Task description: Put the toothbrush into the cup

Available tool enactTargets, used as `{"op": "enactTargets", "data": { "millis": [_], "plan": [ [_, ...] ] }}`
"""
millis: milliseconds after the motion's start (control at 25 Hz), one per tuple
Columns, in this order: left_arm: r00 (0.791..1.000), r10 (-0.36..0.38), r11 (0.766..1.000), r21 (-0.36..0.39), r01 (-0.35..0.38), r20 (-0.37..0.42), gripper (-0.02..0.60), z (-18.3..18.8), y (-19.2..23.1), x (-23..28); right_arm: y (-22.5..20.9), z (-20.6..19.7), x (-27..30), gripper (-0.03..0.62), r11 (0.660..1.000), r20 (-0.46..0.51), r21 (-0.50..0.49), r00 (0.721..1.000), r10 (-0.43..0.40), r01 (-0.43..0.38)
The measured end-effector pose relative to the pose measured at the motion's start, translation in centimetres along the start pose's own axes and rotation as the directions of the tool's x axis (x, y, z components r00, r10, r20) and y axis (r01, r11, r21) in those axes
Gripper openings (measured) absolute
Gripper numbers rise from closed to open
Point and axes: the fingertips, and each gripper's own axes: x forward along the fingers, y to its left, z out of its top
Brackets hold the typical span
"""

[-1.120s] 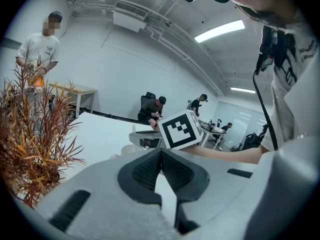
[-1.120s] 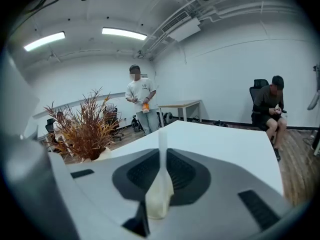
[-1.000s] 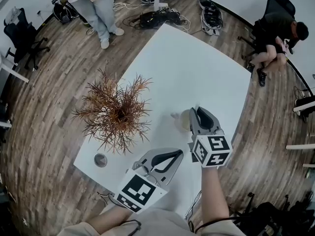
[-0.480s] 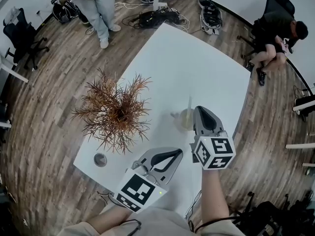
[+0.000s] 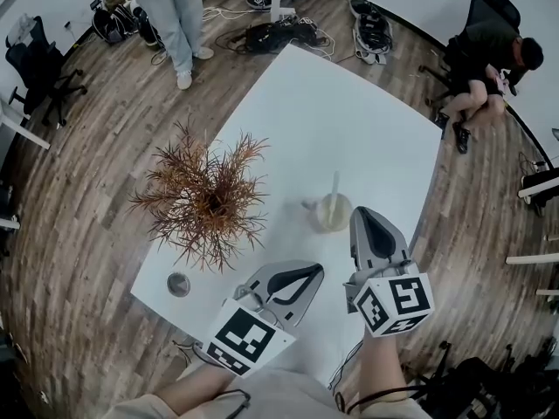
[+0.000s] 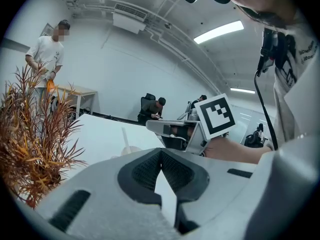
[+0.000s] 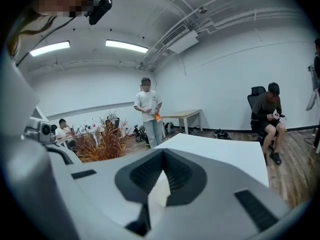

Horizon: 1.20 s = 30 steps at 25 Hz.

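Note:
A pale translucent cup point(image 5: 333, 214) stands on the white table point(image 5: 349, 120), and a white toothbrush point(image 5: 334, 187) stands upright in it. My right gripper point(image 5: 360, 216) is just to the near right of the cup, apart from it, shut and holding nothing. Nearer the table's front edge my left gripper point(image 5: 316, 272) hovers, also shut and holding nothing. From the left gripper view the toothbrush point(image 6: 125, 140) sticks up behind the jaws, and the right gripper point(image 6: 159, 127) shows beside it. The right gripper view does not show the cup.
A dried reddish-brown plant point(image 5: 205, 199) spreads over the table's left side, with a small round metal object point(image 5: 178, 284) near the front left corner. One person stands beyond the table point(image 5: 175, 16), and another sits at the far right point(image 5: 489, 55). Cables point(image 5: 279, 31) lie on the wooden floor.
My right gripper has drawn back from over the cup toward me. The toothbrush, hidden a second ago, now stands free in the cup. The left gripper has not moved.

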Motion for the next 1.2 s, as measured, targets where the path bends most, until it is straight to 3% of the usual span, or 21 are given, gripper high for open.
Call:
{"op": "enactTargets", "data": {
  "millis": [320,600,1200],
  "plan": [
    [1.0,-0.001,1.0,0.004,0.001,0.008,0.006,0.3,-0.2,0.0,2.7,0.9,-3.8,0.018,0.998,0.004,-0.016,0.999,0.055,-0.054],
    [1.0,-0.001,1.0,0.01,0.001,0.012,0.006,0.5,-0.5,-0.2,5.0,-0.7,-7.2,0.018,0.995,-0.054,-0.026,0.994,0.097,-0.099],
    [1.0,-0.003,1.0,0.018,0.002,0.015,0.006,0.1,-2.2,-1.2,7.1,-2.9,-9.9,0.018,0.992,-0.102,-0.046,0.988,0.115,-0.121]
  ]
}}
